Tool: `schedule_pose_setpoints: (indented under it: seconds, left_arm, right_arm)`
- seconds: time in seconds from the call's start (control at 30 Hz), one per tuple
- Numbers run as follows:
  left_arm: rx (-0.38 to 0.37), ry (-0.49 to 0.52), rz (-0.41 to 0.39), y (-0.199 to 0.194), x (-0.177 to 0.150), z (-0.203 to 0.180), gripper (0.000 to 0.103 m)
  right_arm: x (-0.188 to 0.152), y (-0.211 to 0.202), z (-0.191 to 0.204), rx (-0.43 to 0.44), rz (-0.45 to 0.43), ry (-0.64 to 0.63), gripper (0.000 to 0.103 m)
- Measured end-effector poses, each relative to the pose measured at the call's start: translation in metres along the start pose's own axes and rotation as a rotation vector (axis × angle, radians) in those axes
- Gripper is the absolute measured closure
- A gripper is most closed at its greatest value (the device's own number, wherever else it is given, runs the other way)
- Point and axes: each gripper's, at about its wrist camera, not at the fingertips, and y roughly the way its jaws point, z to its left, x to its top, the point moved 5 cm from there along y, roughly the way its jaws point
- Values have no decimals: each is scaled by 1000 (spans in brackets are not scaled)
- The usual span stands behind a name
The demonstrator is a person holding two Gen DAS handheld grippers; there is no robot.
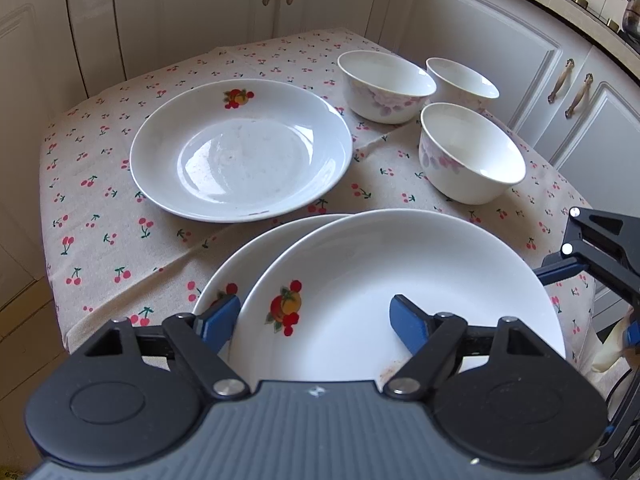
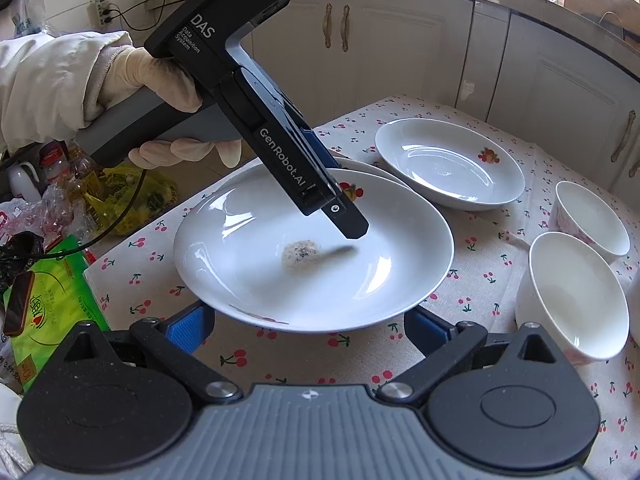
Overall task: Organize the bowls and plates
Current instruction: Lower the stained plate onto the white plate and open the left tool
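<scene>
At the table's near edge, my left claw (image 1: 316,320) straddles the top plate (image 1: 400,280), pads apart and not pinching; lifting now, it could slip onto the plate beneath (image 1: 240,268). My right claw (image 2: 308,330) gapes empty.

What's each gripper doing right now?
Left gripper: open over the top plate, not gripping it.
Right gripper: open, holding nothing.

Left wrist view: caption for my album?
Left gripper straddles top plate; third plate, three bowls beyond.
</scene>
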Motion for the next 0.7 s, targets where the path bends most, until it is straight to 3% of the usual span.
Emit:
schedule_pose_setpoints:
  seconds: [0.7]
  left_arm:
    - [7, -18, -72, -12, 0, 6, 21]
  right_arm:
    - [5, 5, 7, -54, 31, -7, 0]
